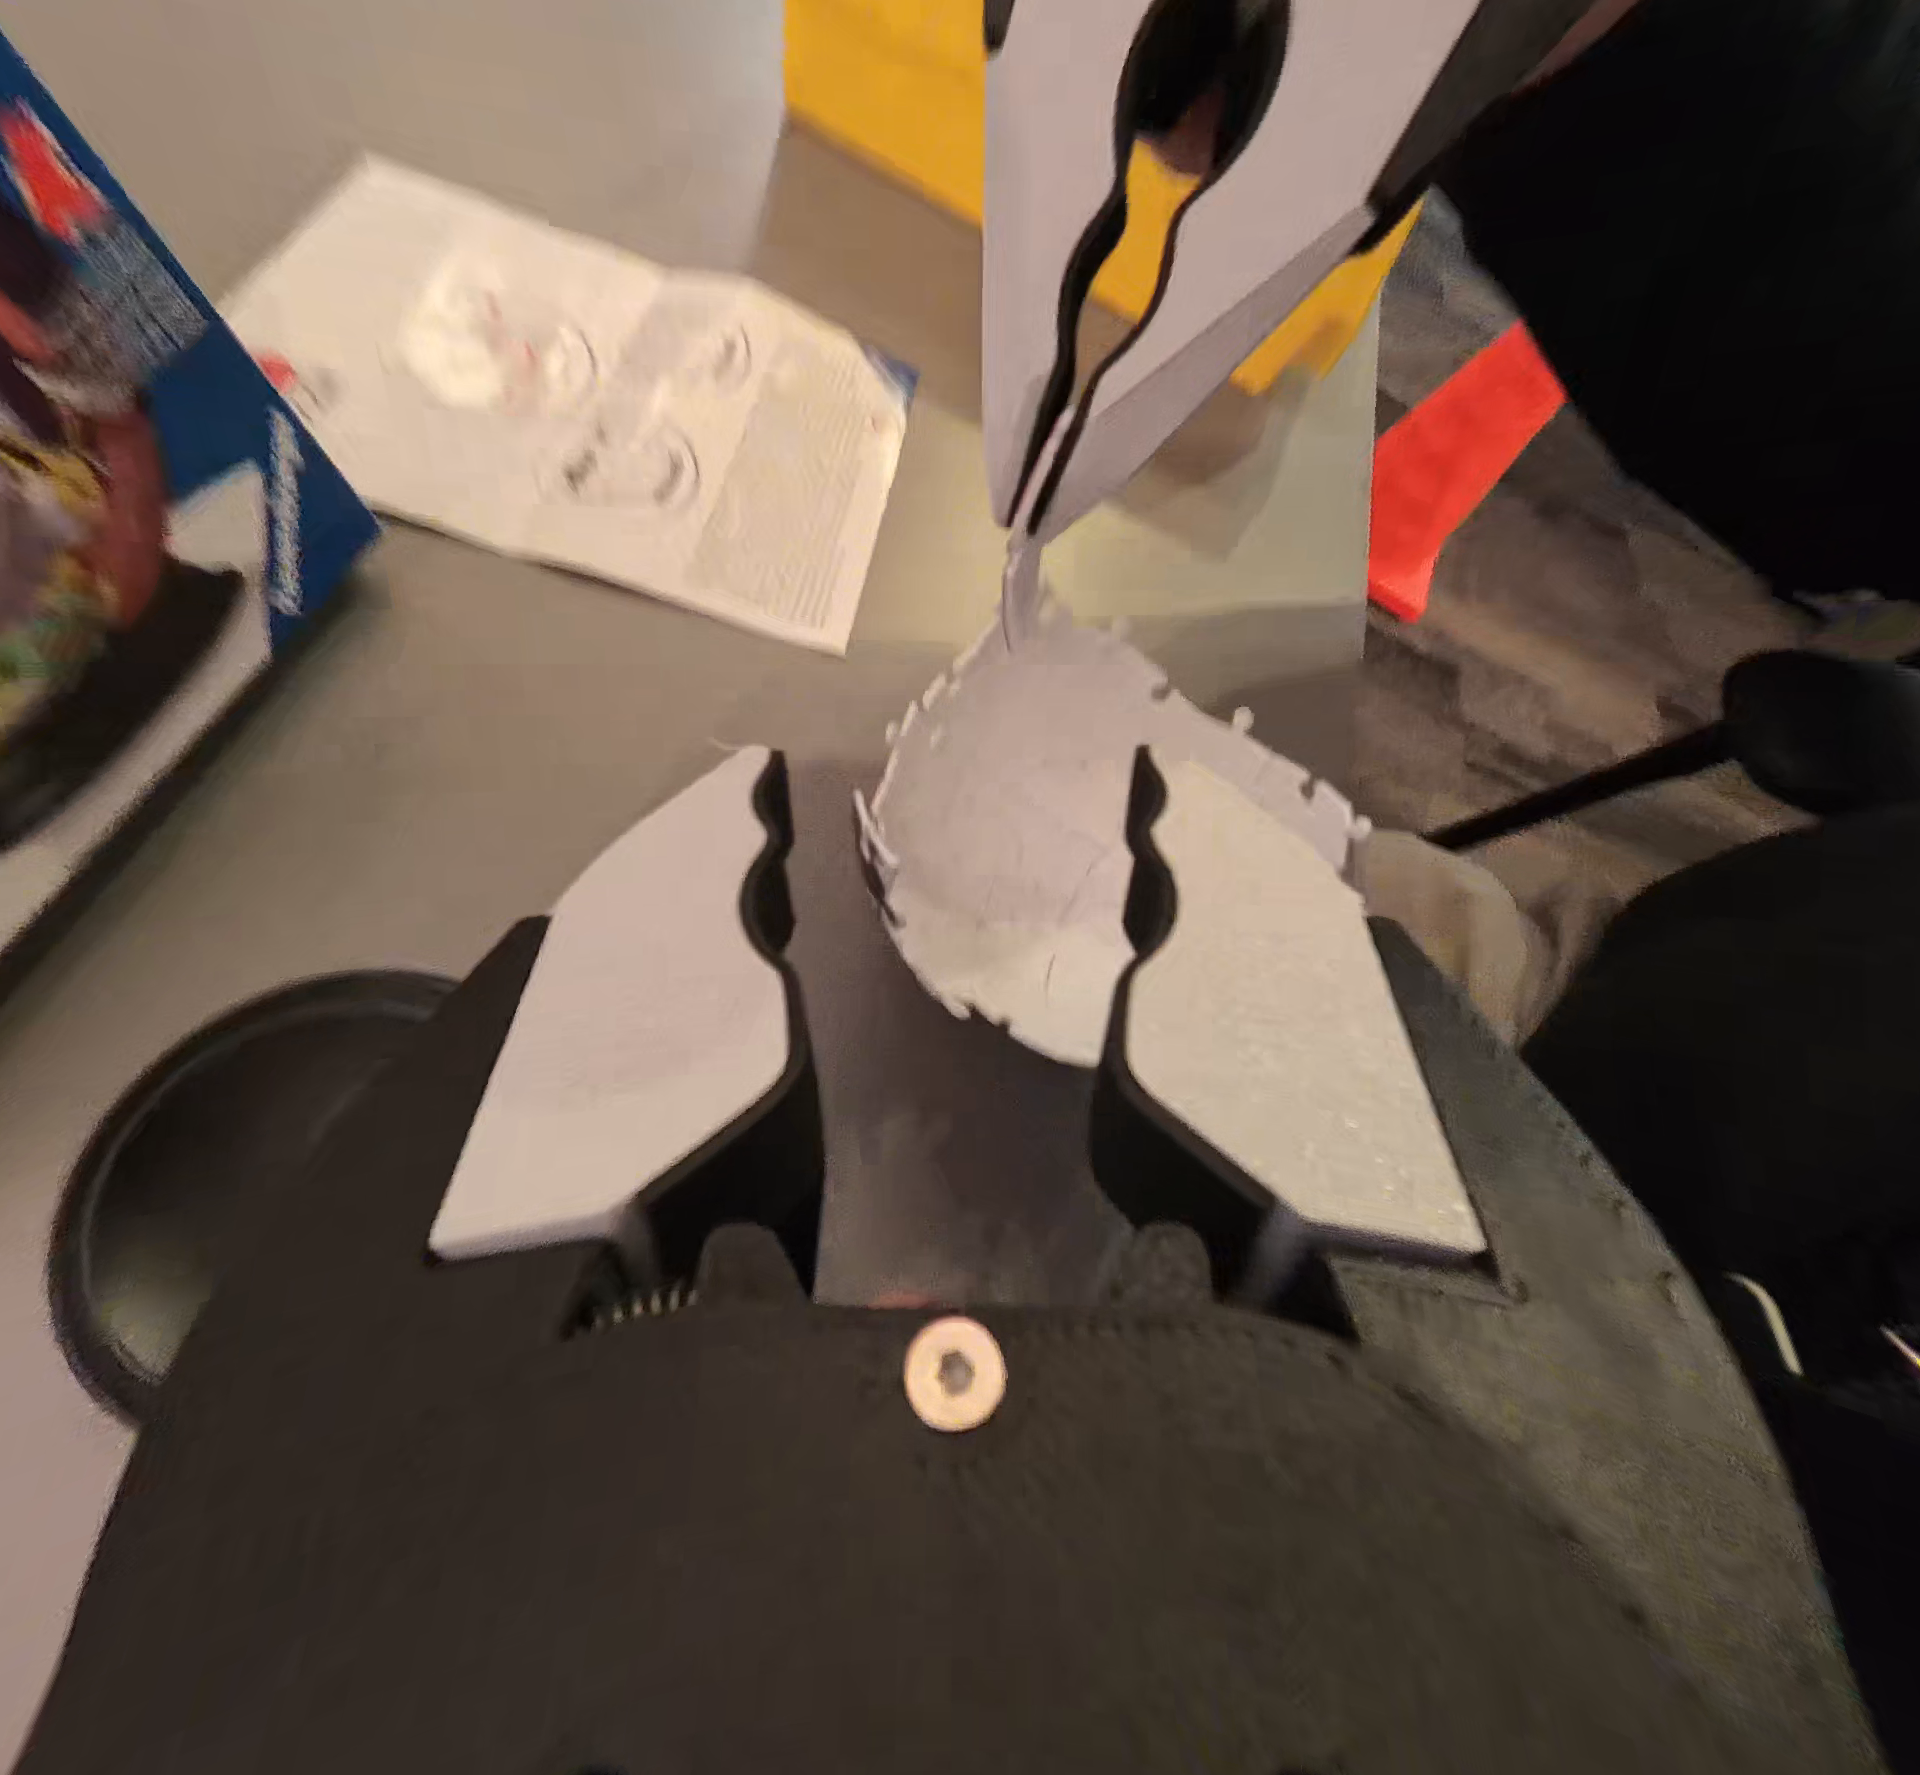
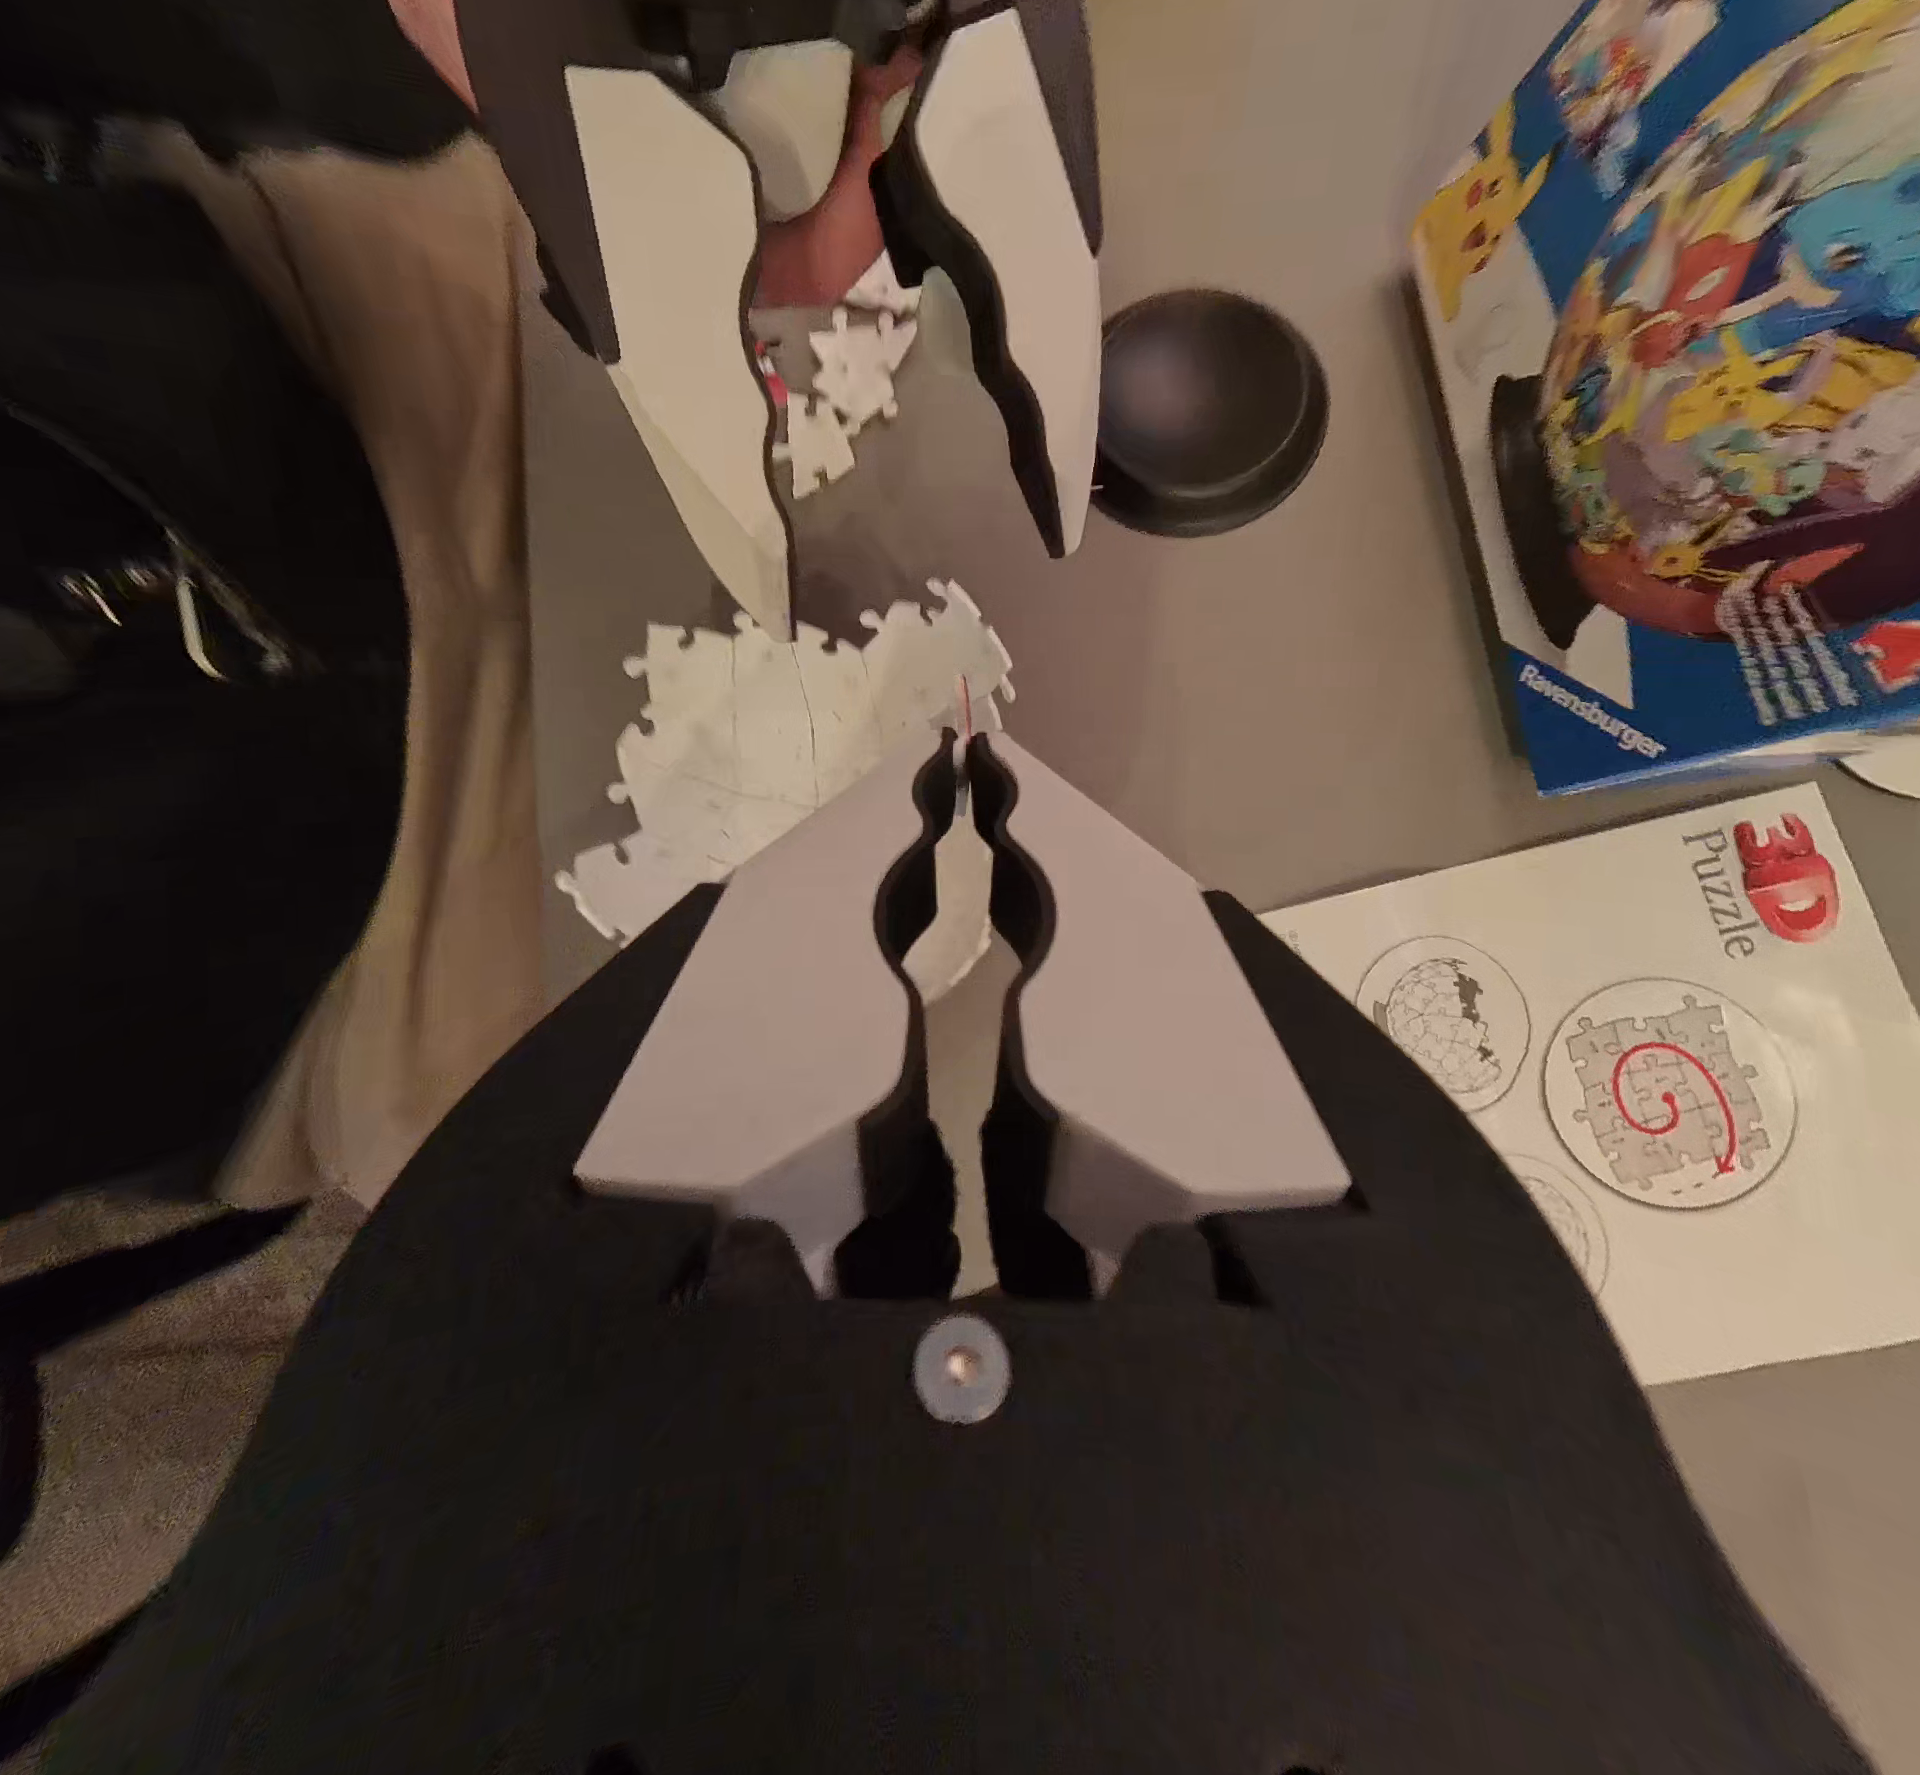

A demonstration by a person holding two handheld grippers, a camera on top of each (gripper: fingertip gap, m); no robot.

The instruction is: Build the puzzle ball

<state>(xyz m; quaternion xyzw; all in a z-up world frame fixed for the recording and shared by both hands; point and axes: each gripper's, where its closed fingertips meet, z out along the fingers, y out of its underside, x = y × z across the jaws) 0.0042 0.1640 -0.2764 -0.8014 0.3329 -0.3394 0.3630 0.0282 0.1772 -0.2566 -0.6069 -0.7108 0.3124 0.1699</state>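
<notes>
The right gripper (image 2: 961, 754) is pinching its tips nearly together on a thin single piece (image 1: 1023, 572), which it is bringing down edge-first onto the rim of the curved white shell (image 2: 748, 769) of joined pieces. The left gripper (image 1: 956, 790) is standing wide apart with nothing between its fingers; in the right wrist view one fingertip (image 2: 774, 608) is sitting on or just above the shell's far edge, and contact is hard to judge. The shell is lying on the grey table (image 2: 1247, 707), close to the person's side, with loose pieces (image 2: 852, 375) farther back, a black stand (image 2: 1210, 411) beside them, and the picture box (image 2: 1704, 395) and instruction sheet (image 2: 1621, 1081) off to the side. The risk I am seeing is the shell tipping or sliding as the piece is pressed in, since nothing is clamping it; pushing at an angle could also bend the thin piece, pop neighbouring tabs loose, or let it slip out of the narrow pinch.
</notes>
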